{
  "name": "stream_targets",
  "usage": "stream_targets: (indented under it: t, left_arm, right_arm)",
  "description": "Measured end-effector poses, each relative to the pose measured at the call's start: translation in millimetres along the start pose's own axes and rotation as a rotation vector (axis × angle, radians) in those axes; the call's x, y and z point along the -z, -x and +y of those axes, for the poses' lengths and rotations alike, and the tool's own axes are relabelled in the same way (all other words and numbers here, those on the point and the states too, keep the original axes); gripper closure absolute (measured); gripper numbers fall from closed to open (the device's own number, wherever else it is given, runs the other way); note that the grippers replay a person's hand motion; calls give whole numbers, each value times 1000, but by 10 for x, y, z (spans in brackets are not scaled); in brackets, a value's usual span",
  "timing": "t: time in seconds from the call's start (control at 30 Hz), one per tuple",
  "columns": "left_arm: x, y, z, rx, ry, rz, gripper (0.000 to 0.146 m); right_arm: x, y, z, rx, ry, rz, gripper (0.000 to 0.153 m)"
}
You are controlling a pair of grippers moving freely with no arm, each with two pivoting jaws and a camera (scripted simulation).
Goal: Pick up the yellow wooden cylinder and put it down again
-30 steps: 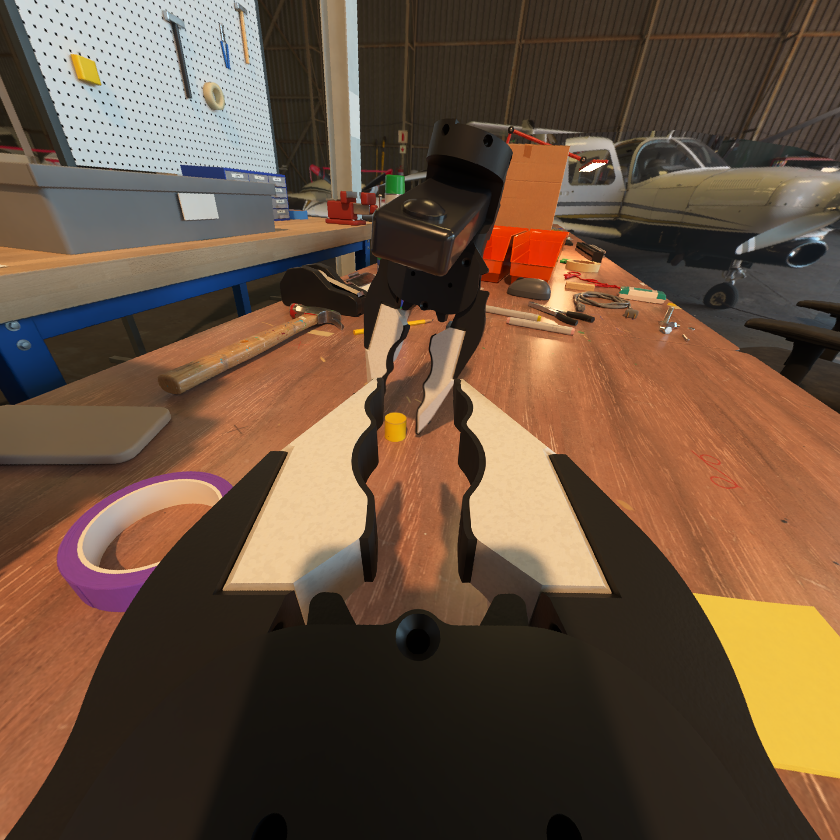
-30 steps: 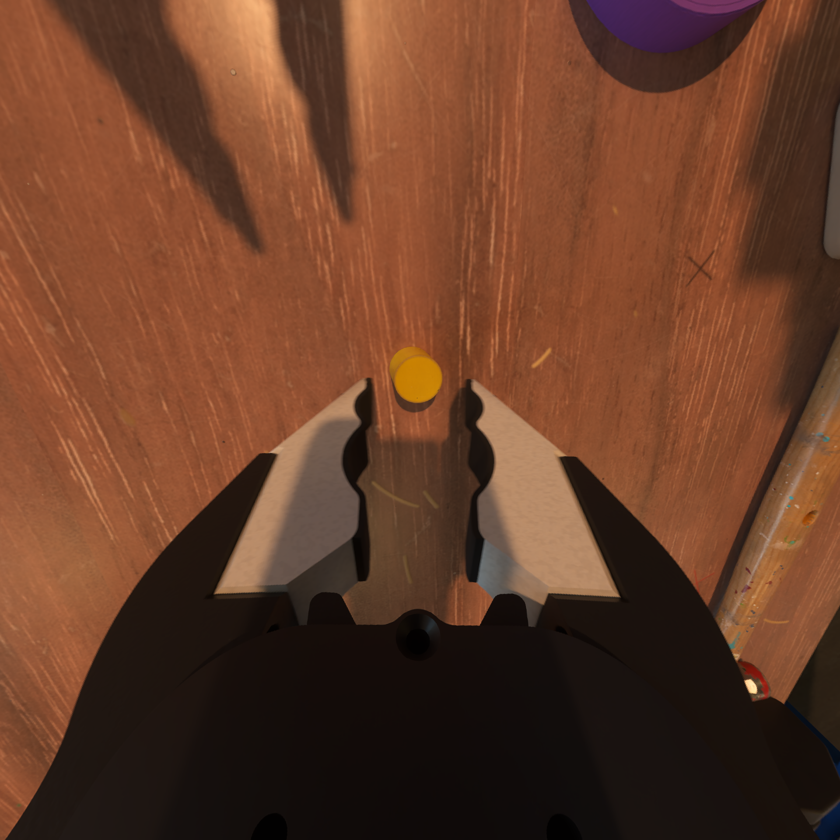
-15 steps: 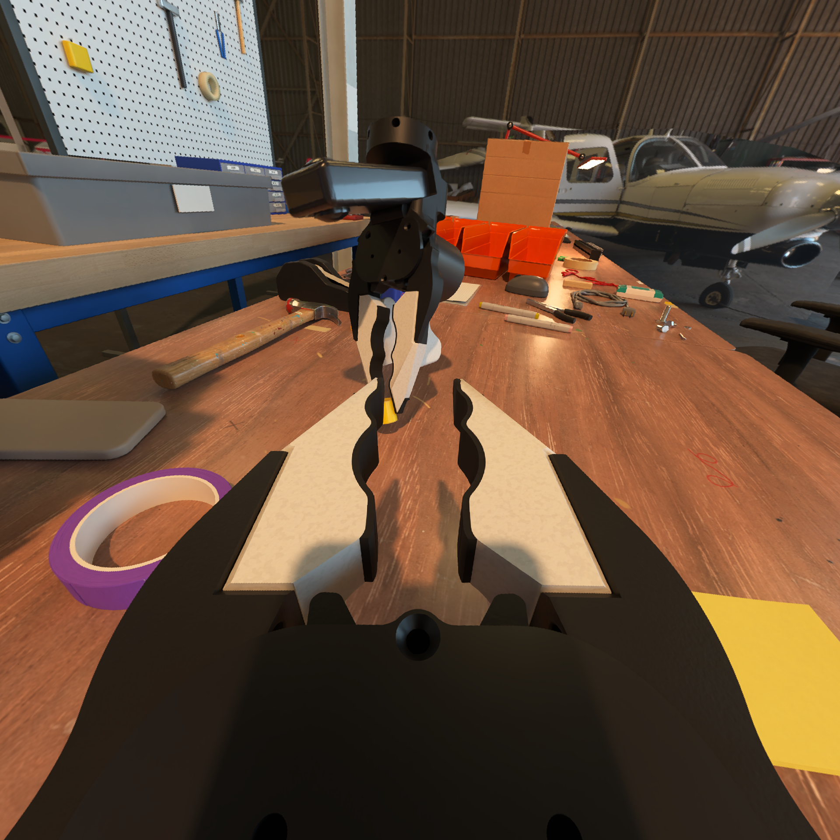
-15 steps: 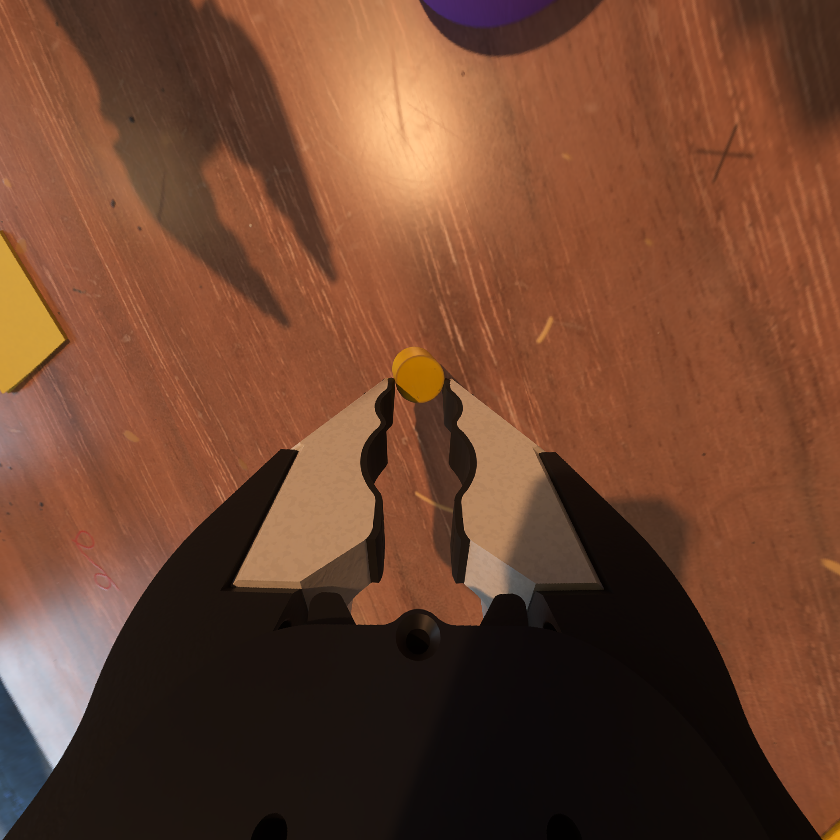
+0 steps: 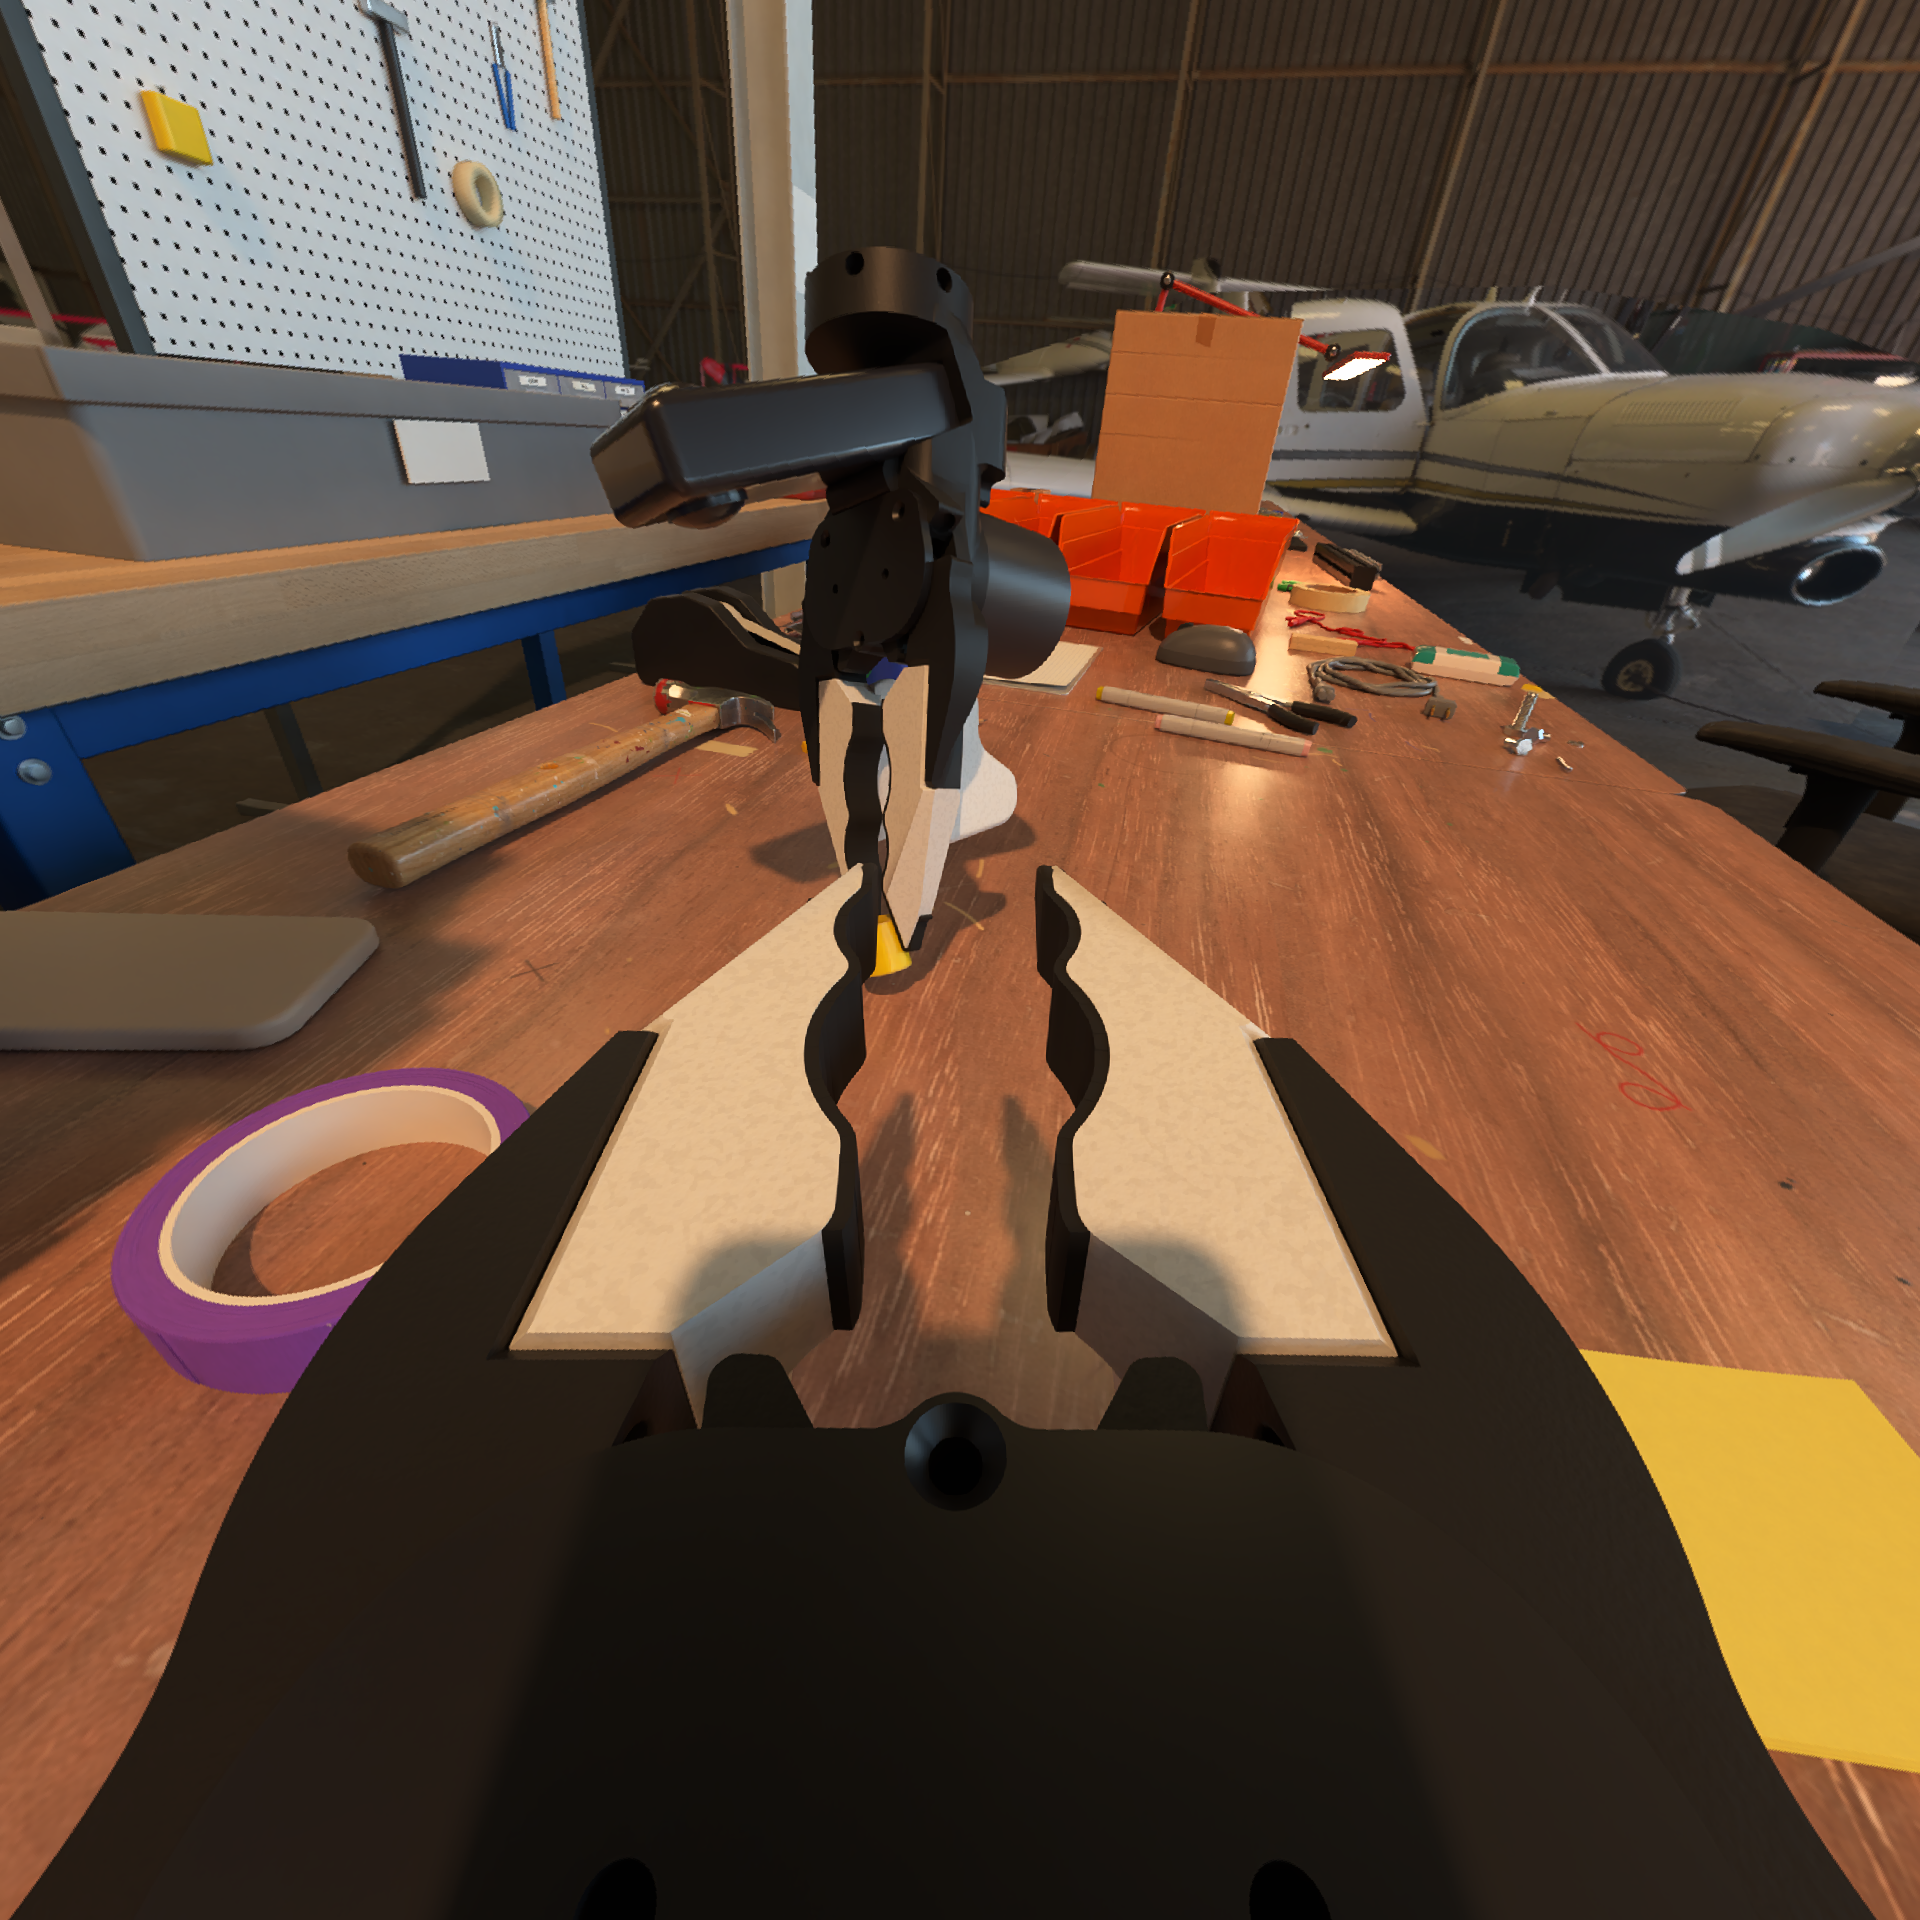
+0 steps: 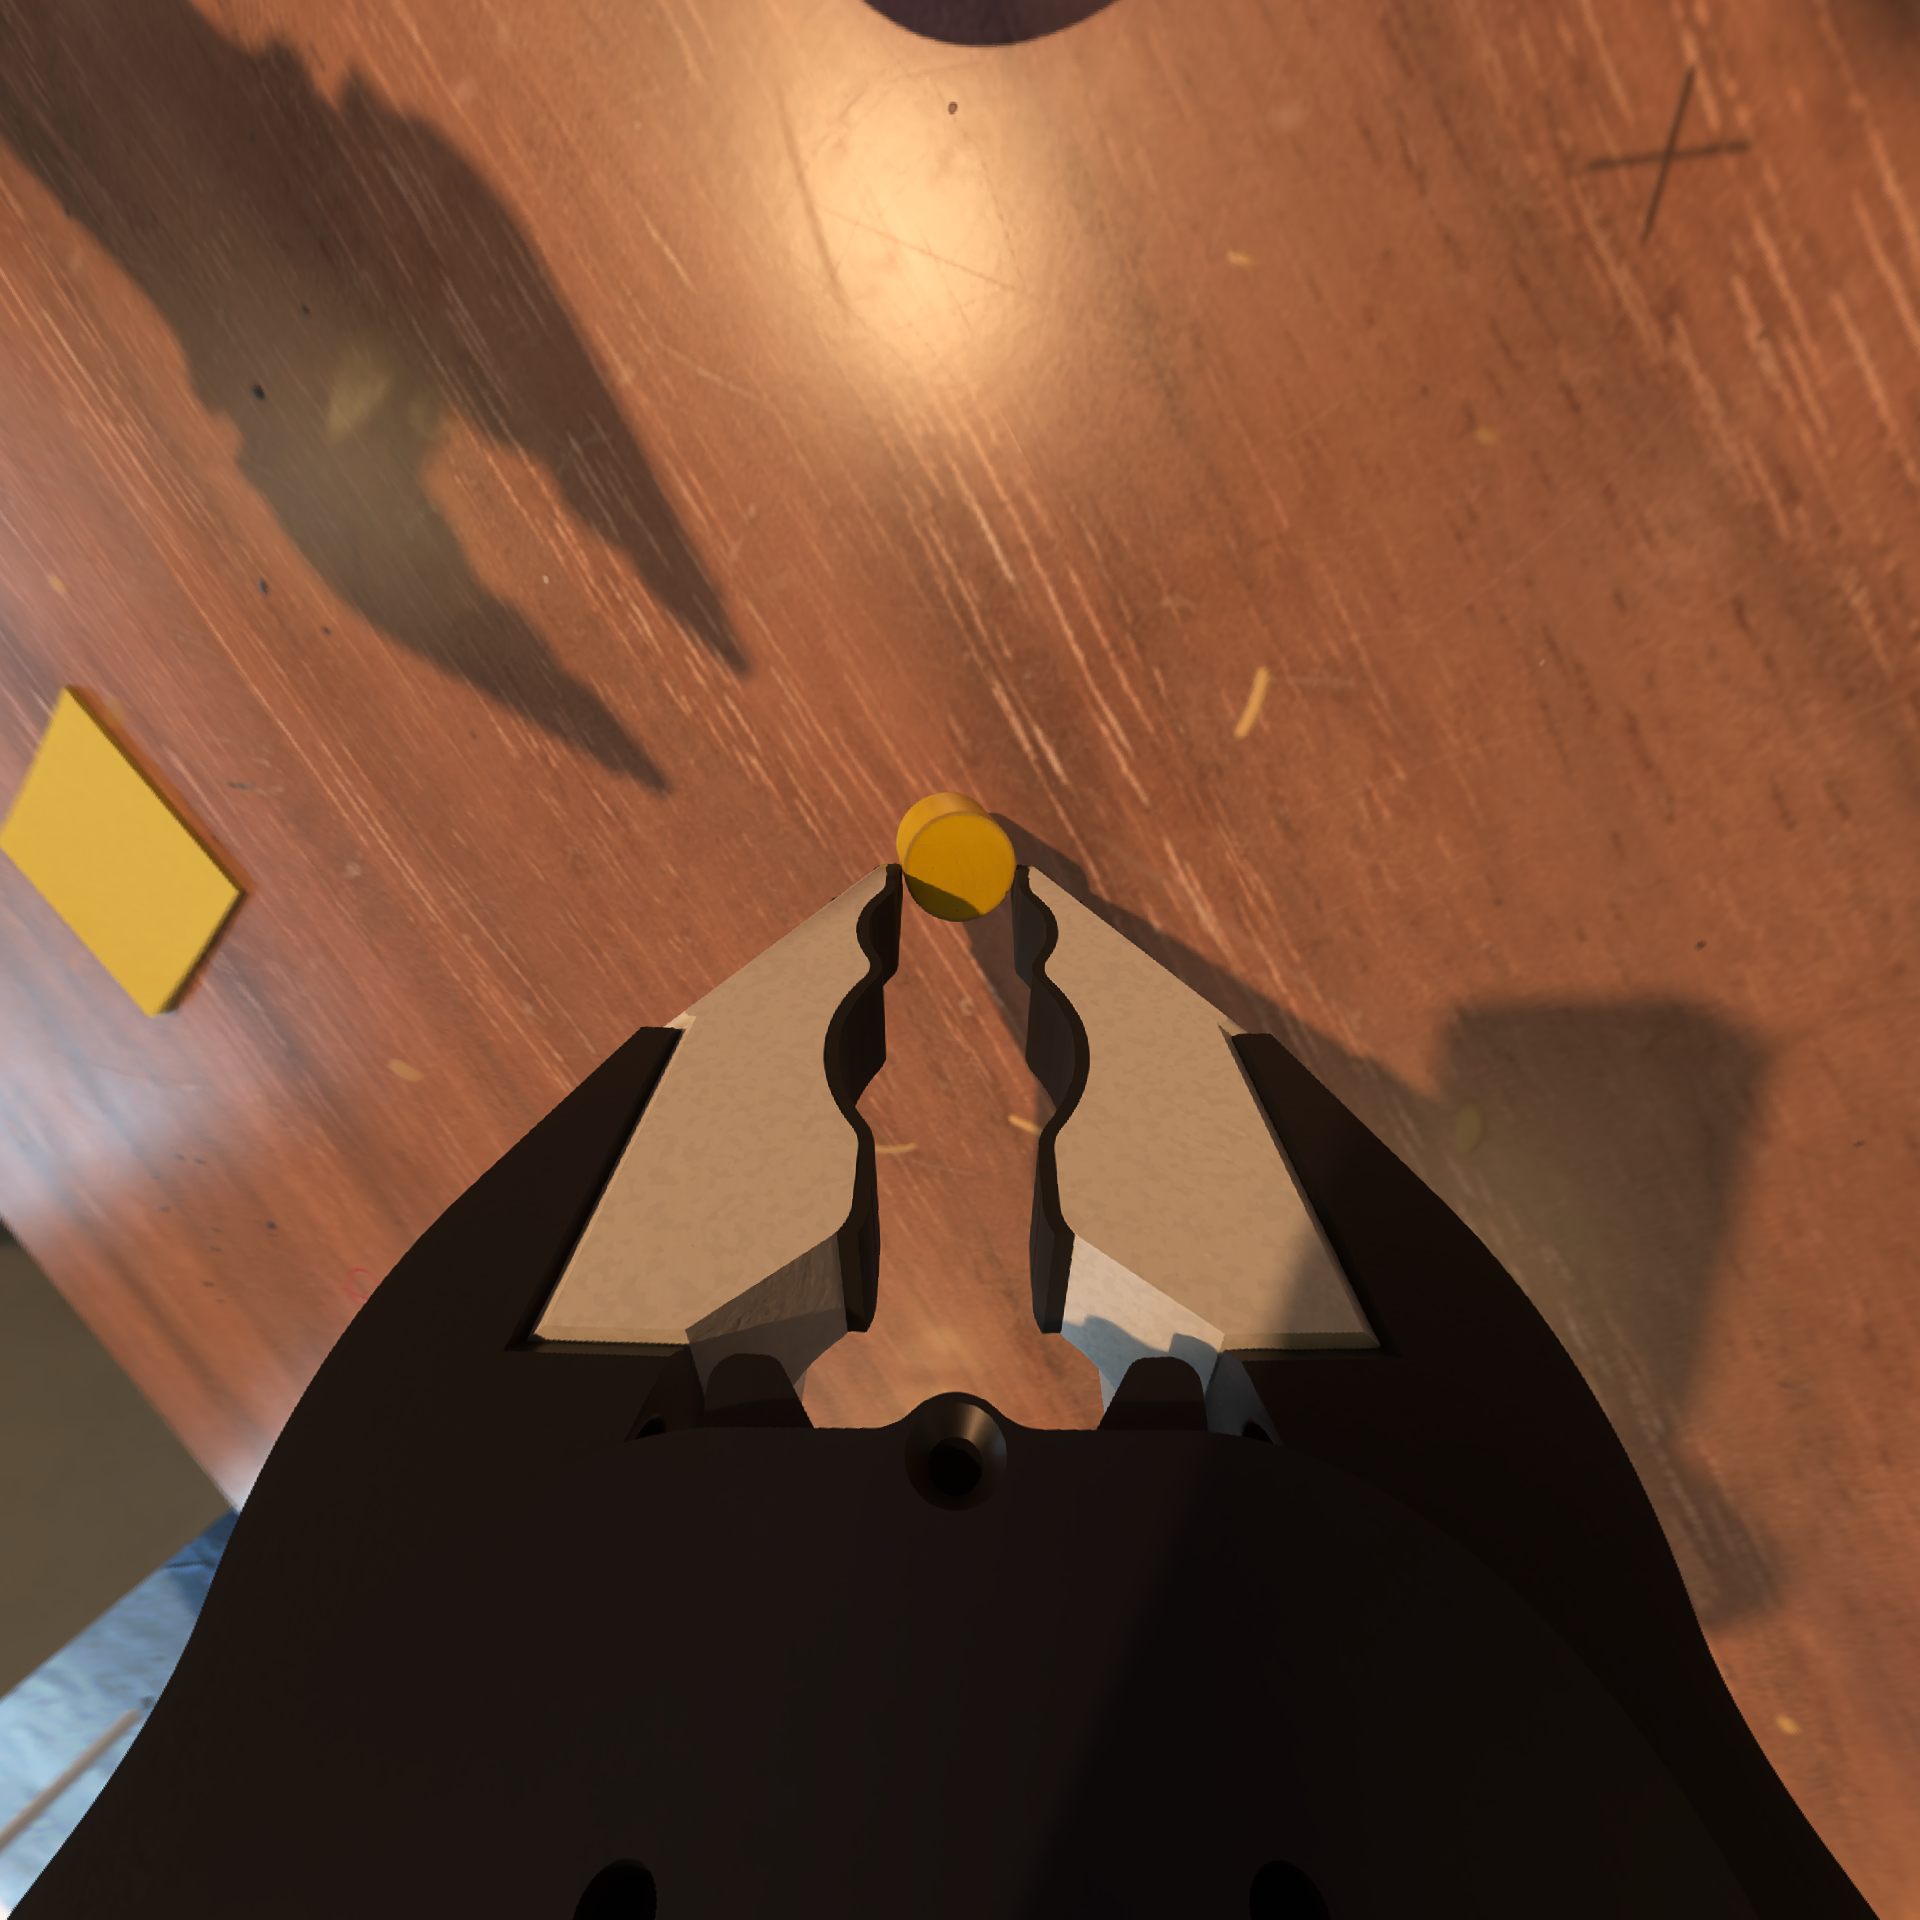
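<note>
The yellow wooden cylinder [image 6: 956, 868] stands upright on the brown wooden table [image 6: 1351, 520]. My right gripper [image 6: 956, 875] points down at it and is shut on it, with a fingertip against each side. In the left wrist view the right gripper [image 5: 891, 925] stands just ahead of my left one, and only a sliver of the cylinder [image 5: 889, 948] shows between its fingers, at or just above the table top. My left gripper [image 5: 951, 883] is open and empty, low over the table, a short way in front of the cylinder.
A purple tape roll [image 5: 312, 1216] and a grey pad [image 5: 177, 977] lie to the left. A hammer [image 5: 561, 784] lies beyond them. A yellow sheet [image 5: 1787, 1558] lies at the right, and it also shows in the right wrist view [image 6: 120, 852]. Orange bins [image 5: 1143, 551], markers and small tools lie farther back.
My right gripper has turned about its axis, come down and shut its fingers on the cylinder. My left gripper has barely moved.
</note>
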State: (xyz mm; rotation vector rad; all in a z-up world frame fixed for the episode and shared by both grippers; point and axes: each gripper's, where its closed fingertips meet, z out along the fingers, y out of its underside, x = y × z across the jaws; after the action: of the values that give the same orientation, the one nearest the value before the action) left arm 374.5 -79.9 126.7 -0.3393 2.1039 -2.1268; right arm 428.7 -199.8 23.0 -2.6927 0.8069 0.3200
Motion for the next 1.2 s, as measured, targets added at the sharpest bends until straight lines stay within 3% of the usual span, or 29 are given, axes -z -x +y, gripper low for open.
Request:
stream_targets:
  t: [0.4, 0.7, 1.2]
  left_arm:
    - [-1, -3, 1, -2, 0, -2, 116]
    - [-1, -2, 3, -1, 0, -5, 116]
    - [-1, -5, 6, -5, 2, -5, 116]
  right_arm:
    - [-32, -29, 13, -337, 13, -8, 132]
    - [0, -40, -9, -412, -4, 86, 132]
    - [-60, -12, 15, -460, 29, 108, 132]
